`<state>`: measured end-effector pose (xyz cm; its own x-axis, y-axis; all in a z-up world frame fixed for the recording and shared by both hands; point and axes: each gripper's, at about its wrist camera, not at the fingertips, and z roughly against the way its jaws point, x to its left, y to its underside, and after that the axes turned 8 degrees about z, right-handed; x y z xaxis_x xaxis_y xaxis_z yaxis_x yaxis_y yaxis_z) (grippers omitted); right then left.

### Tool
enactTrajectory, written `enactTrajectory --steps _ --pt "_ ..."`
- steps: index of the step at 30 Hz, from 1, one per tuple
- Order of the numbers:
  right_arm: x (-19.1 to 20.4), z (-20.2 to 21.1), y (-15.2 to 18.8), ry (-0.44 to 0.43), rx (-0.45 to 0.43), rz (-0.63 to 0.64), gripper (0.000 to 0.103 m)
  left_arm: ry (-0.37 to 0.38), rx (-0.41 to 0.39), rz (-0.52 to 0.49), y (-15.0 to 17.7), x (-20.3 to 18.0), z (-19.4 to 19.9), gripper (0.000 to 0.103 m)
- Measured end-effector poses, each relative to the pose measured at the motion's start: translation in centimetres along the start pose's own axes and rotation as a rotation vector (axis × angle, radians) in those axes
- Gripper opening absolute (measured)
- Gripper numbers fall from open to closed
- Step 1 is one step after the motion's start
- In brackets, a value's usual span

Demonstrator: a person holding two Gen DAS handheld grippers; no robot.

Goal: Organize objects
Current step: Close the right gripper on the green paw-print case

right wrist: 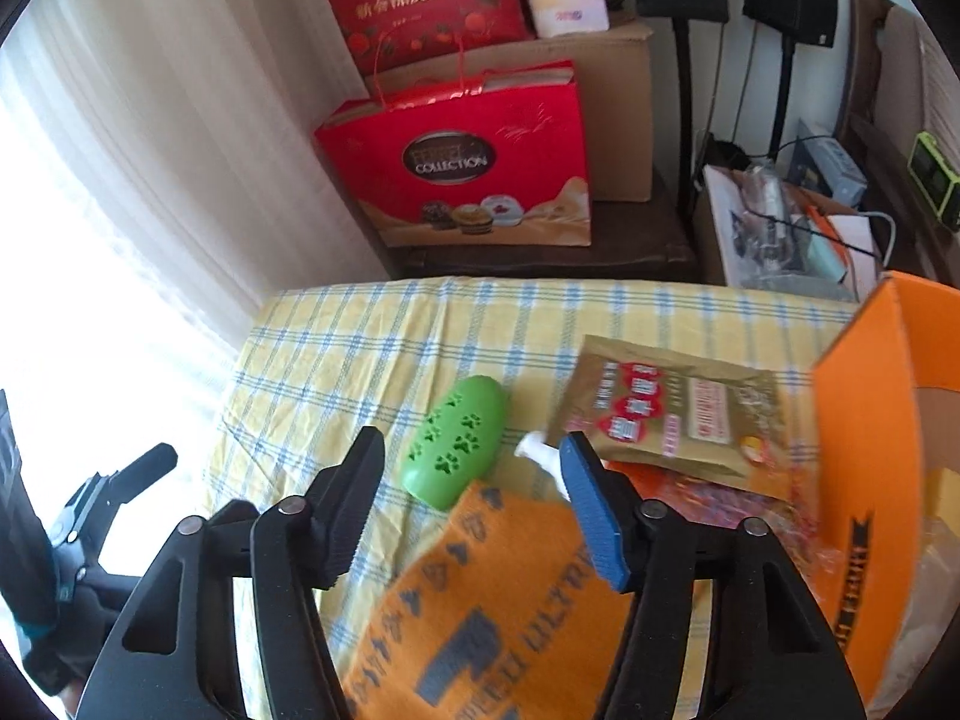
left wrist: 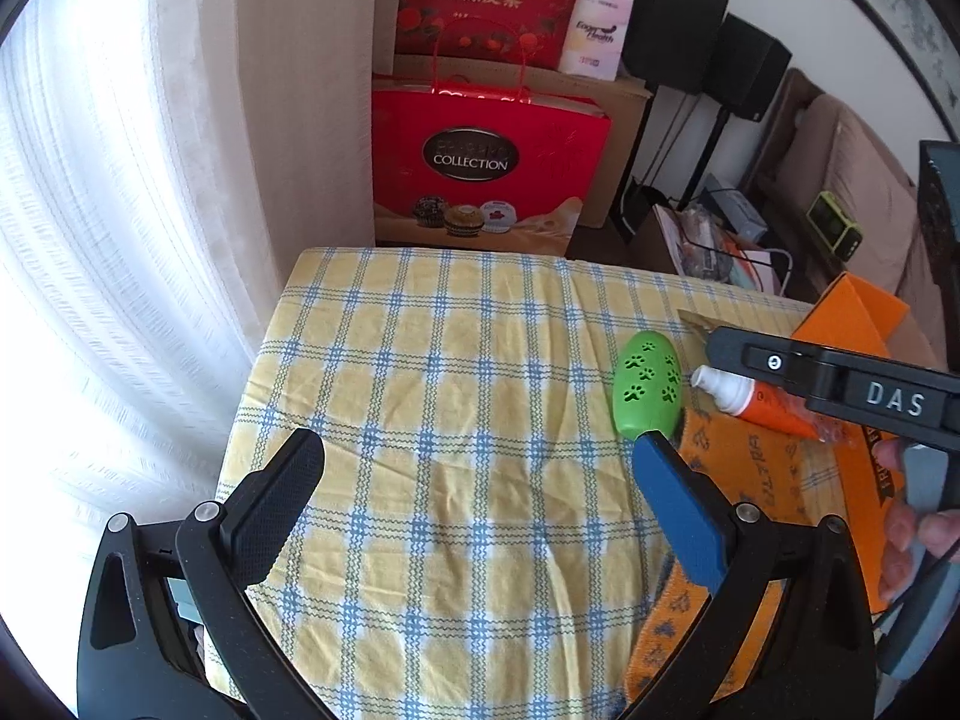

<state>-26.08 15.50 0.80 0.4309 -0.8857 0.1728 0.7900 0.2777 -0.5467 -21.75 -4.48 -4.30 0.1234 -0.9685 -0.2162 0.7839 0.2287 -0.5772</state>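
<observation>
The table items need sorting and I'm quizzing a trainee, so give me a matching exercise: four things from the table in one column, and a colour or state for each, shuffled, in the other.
Things:
1. paw-print case
2. orange tube
3. cloth
4. snack pouch

Descriptions:
A. brownish-gold, lying flat beside the orange box
B. green, lying on the checked tablecloth
C. orange with grey lettering, nearest the right gripper
D. white cap, lying next to the green case

Pairs: 1-B, 2-D, 3-C, 4-A
</observation>
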Motion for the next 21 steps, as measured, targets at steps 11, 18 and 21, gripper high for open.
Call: enactTrajectory --steps 11,18,21 --pt "1.1 -5.4 -0.9 0.013 0.082 -0.001 0.06 0.017 0.016 0.025 0.4 1.6 -0.9 0.103" --pt "2.0 -7.0 -1.2 0.04 0.102 0.027 0.061 0.027 0.027 0.036 0.9 2.4 -1.1 0.103" --pt "2.6 -7.6 -1.1 0.057 0.114 0.051 0.057 0.029 0.029 0.042 0.9 2.7 -1.1 0.103"
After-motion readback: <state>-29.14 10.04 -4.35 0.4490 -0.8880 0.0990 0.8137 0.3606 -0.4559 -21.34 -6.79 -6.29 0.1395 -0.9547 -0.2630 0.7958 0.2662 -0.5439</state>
